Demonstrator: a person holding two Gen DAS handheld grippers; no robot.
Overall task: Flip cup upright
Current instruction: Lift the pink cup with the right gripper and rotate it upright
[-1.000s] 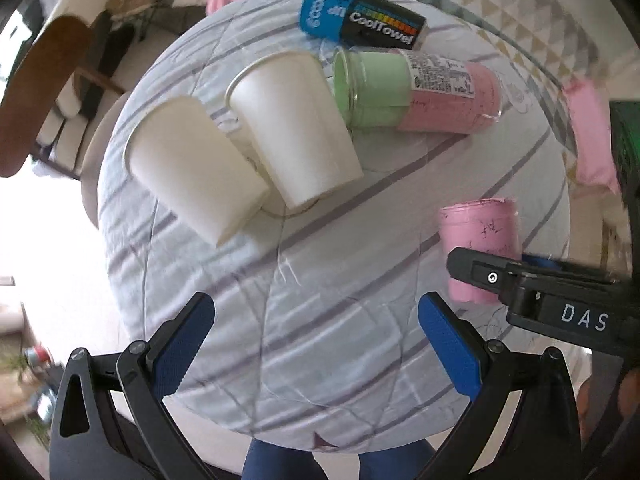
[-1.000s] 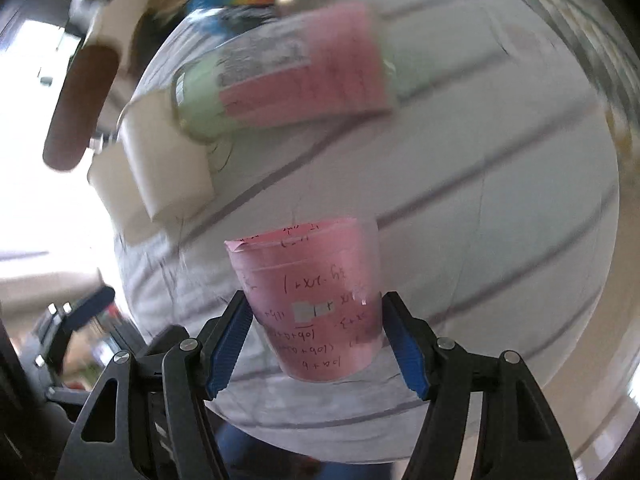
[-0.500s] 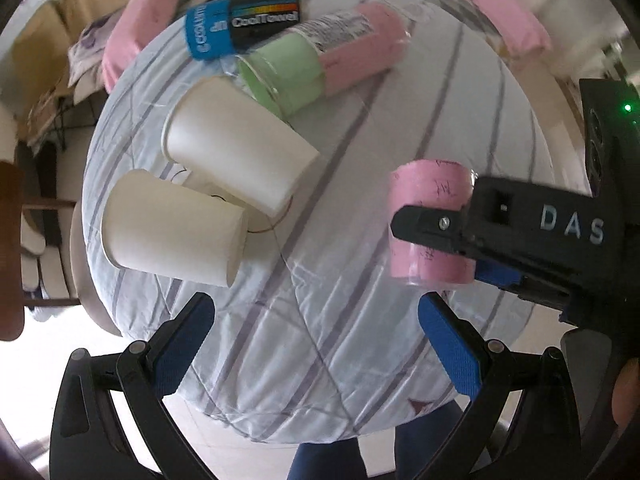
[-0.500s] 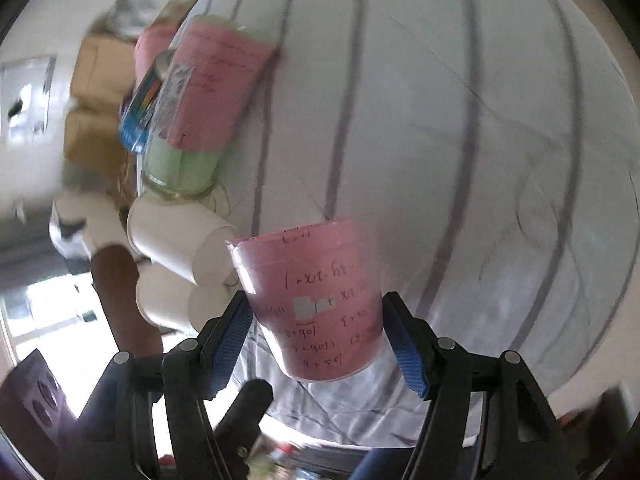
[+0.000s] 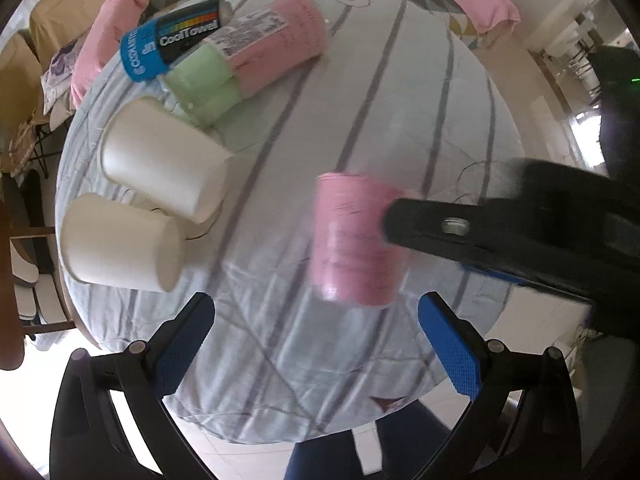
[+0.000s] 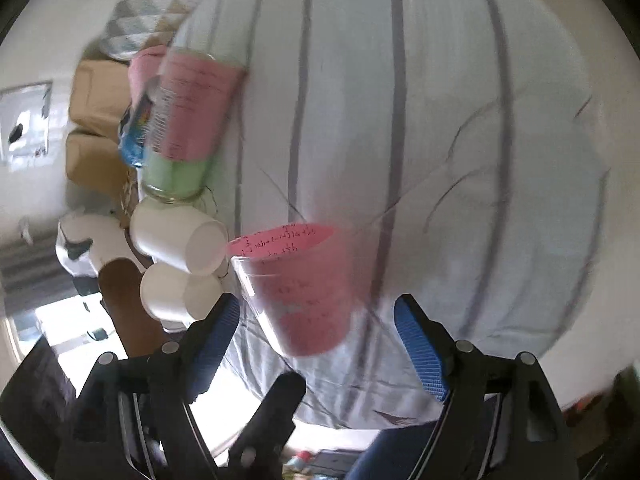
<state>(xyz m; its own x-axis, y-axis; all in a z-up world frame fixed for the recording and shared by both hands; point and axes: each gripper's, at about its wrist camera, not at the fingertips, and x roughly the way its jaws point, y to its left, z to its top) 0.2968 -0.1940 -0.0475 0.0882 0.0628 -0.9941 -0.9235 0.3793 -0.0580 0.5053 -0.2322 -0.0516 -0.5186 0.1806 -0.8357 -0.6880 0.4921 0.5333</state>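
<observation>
A pink cup point(image 6: 298, 288) with handwriting on it stands between the fingers of my right gripper point(image 6: 318, 344), mouth up, on the striped cloth. The jaws stand wider than the cup and no longer press it. In the left wrist view the same pink cup point(image 5: 352, 240) is blurred, with the right gripper's black finger point(image 5: 472, 228) beside it. My left gripper point(image 5: 316, 348) is open and empty, just in front of the cup near the table's front edge.
Two white paper cups point(image 5: 160, 176) point(image 5: 116, 244) lie on their sides at the left of the round table point(image 5: 400, 80). A sleeve of pink and green cups point(image 5: 248, 60) and a blue towel tube point(image 5: 172, 44) lie at the back left.
My right gripper turned the pink cup mouth up, set it on the cloth and opened its jaws. The left gripper stayed open, its view shifting slightly.
</observation>
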